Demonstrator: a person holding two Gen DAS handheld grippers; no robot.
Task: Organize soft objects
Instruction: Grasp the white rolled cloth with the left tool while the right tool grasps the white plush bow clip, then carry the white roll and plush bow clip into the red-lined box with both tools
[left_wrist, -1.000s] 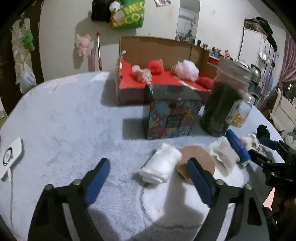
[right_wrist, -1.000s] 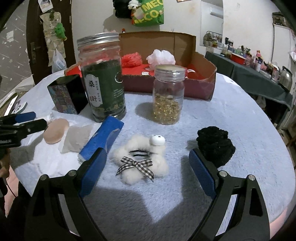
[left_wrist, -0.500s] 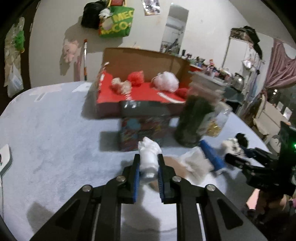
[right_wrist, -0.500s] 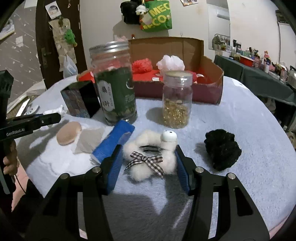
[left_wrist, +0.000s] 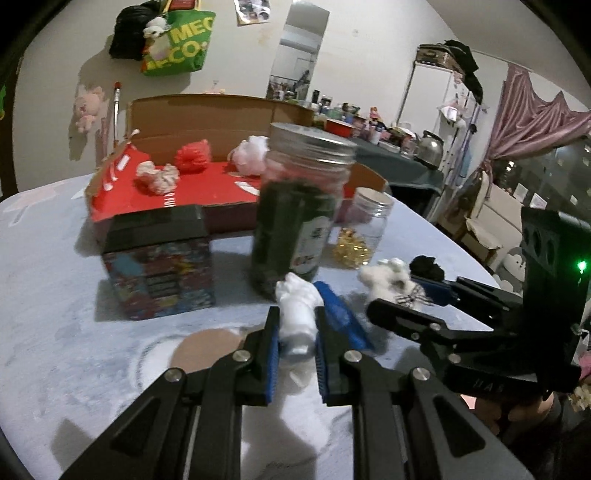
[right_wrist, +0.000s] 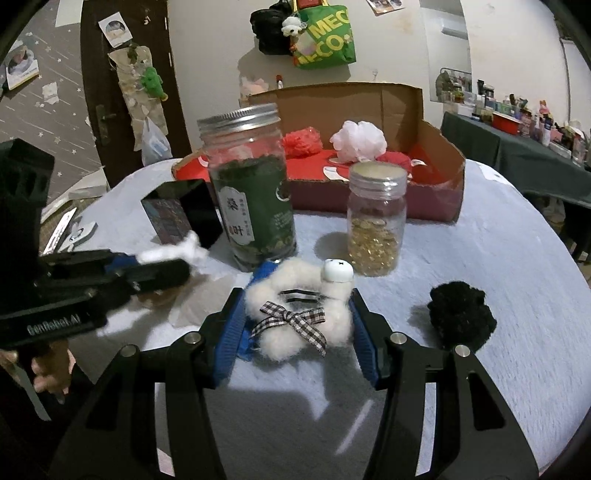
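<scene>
As both items look light & squashy, grip mid-body. Left gripper clamped on white soft cloth roll, above table. Right gripper pinching fluffy cream scrunchie w/ checked bow, near tall green-leaf jar.

White scrunchie, checked bow

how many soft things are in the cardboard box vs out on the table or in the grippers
In the cardboard box: 4 (red pouf, pink-white pouf, red piece, pink-white scrunchie)
In grippers: 2 (white roll, fluffy bow scrunchie)
Loose on table: 1 (black scrunchie)
Total: 7
</scene>
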